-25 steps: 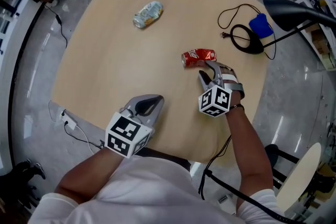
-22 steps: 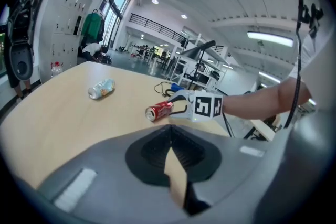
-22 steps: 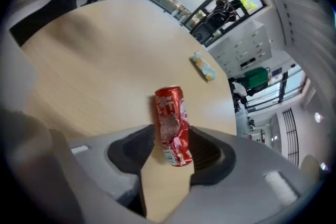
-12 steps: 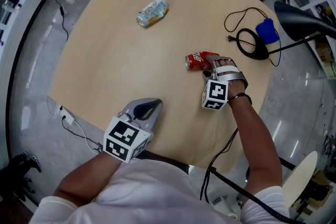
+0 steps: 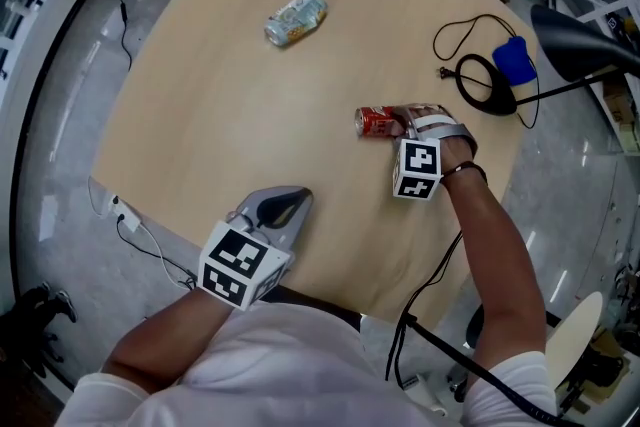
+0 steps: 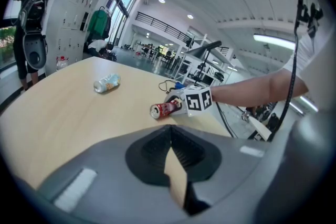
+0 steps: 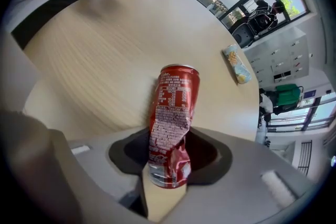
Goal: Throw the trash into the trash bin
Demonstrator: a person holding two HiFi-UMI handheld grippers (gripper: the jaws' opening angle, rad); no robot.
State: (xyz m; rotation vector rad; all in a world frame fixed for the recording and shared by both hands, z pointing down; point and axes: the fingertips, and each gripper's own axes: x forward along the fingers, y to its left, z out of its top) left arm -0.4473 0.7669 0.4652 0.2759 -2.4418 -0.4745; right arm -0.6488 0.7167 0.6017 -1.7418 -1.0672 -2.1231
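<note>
Nothing has gone into a bin yet, and no trash bin shows in any view, so by my reading the task is at its first pick-up. Two pieces of trash lie on the round wooden table (image 5: pixel 220 115): a crushed red soda can (image 5: pixel 378 122) toward the right and a pale crumpled can (image 5: pixel 296 19) on the far left side. The right gripper (image 5: pixel 408 122) points steeply down just right of the red soda can. Its jaws have just been closing, with the can's crushed end between them, and they now clamp it while the can's other end reaches left along the tabletop. Lifting and carrying remain. The left gripper (image 5: pixel 290 200) hangs at the near edge, jaws together and empty, well apart from both cans.
</note>
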